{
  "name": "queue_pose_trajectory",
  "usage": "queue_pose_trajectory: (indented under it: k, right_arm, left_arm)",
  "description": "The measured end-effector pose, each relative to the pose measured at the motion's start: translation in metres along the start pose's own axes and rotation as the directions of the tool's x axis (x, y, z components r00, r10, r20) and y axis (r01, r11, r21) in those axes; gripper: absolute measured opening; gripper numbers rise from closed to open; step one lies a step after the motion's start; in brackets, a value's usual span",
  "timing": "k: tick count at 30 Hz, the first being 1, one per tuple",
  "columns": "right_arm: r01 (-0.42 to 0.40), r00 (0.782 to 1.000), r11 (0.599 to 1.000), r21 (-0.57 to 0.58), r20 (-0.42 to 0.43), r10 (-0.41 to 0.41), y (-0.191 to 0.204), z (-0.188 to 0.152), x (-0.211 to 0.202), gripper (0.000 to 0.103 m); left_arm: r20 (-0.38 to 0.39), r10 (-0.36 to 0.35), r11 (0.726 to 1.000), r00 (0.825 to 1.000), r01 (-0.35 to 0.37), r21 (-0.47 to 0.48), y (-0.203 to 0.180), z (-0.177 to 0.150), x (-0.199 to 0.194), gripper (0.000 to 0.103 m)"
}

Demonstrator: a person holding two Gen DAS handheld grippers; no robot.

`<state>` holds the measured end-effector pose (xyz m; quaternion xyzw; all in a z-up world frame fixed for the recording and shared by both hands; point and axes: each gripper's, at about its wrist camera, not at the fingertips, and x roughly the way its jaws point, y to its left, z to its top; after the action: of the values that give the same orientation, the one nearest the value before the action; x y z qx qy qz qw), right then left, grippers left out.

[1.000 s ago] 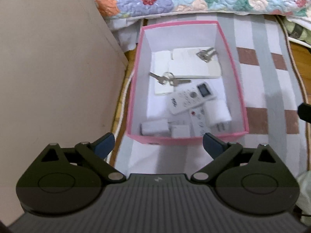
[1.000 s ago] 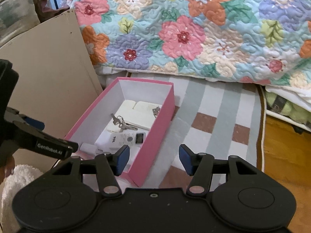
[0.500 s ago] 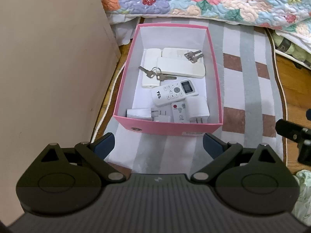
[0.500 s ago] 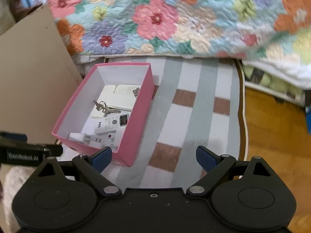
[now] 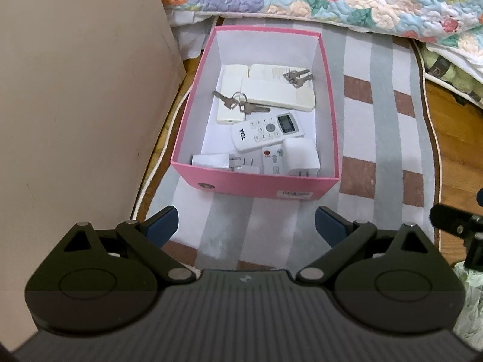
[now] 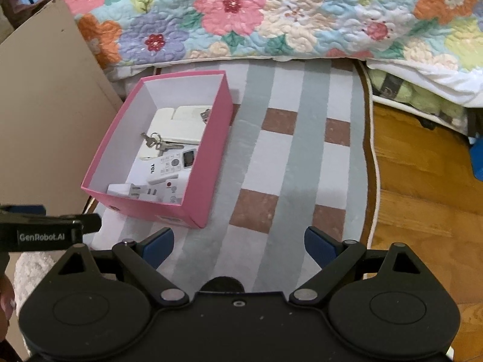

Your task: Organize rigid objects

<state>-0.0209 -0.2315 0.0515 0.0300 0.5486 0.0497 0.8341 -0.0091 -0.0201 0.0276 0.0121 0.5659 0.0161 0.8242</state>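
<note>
left tool (image 5: 246, 226): black, blue pads | right tool (image 6: 238, 246): black, blue pads

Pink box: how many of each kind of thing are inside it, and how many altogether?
Silver metal key bunches: 2
White plastic remotes with buttons: 2
Plain cream flat bars: 3
White plug chargers: 3
Total in the pink cardboard box: 10

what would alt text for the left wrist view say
A pink box with a white inside sits on a striped rug, holding a white TCL remote, two sets of keys, white chargers and flat white devices. The open, empty left gripper hovers in front of it, beside a beige panel.
</note>
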Motion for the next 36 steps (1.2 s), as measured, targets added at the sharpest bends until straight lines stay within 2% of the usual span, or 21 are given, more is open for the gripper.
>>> queue_pose_trajectory:
  k: [5,14,34,36]
  right_arm:
    - [0.024,1.0,0.999,0.028,-0.021,-0.023,-0.002,0.0,0.003,0.096]
    - [0.056,0.998,0.998,0.002,-0.037,-0.055,0.0,-0.002,0.004,0.096]
    - [0.102,0.994,0.994,-0.032,-0.028,-0.103,0.003,-0.001,0.013,0.096]
    - [0.103,0.994,0.994,-0.035,-0.03,-0.104,0.004,-0.002,0.014,0.096]
  left_arm:
    - [-0.014,-0.007,1.0,1.0,0.007,-0.008,0.002,-0.002,0.004,0.098]
    - [-0.027,-0.021,1.0,0.999,0.021,-0.016,0.003,-0.003,0.007,0.098]
    - [-0.038,0.021,0.999,0.999,-0.022,-0.035,0.008,-0.008,0.015,0.098]
    - [-0.029,0.047,0.998,0.998,-0.048,-0.029,0.007,-0.009,0.014,0.098]
